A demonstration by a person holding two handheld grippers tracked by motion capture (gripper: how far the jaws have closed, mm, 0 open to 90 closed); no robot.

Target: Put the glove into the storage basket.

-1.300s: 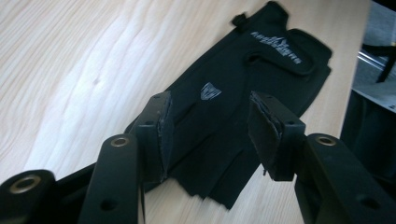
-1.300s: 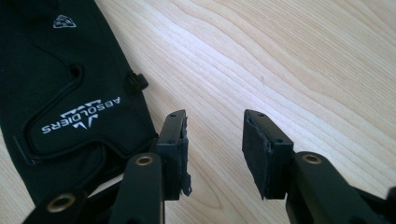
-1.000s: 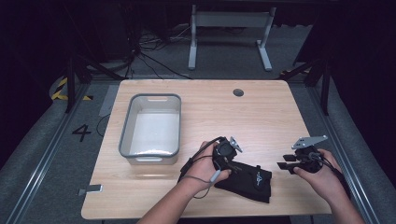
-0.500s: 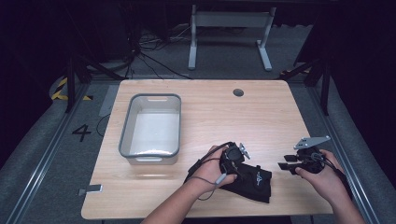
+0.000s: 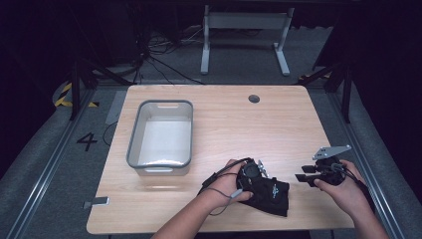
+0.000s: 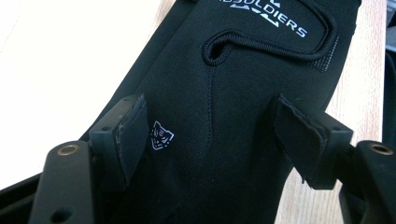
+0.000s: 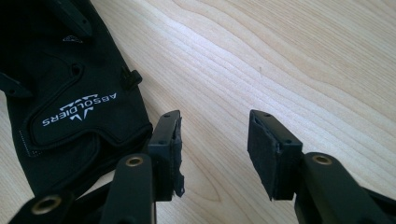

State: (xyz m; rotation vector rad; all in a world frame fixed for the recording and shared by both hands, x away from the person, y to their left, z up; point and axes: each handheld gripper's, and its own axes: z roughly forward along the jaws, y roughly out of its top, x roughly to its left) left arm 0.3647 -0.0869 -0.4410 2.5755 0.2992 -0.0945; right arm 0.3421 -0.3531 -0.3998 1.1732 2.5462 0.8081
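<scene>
Two tongs: the left gripper sits over the black glove near the table's front edge; the right gripper hovers just beside the glove's far end, above bare wood.
Left tongs: released, the jaws having just been opening; in the left gripper view the pads stand apart over the glove, the fabric between them but unpressed.
Right tongs: released, the jaws having just been opening a little, with plain tabletop in the gap; one pad sits right at the glove's cuff edge.
Glove: lying flat on the wooden table, under the left tongs and just to the side of the right tongs; white lettering on the wrist strap and a small white emblem show.
Grey bin: well off to the outer side of the left tongs, apart from the glove.
Table hole: far ahead of both tongs.
In the way: the left hand and its trailing cable cover part of the glove's near end.
</scene>
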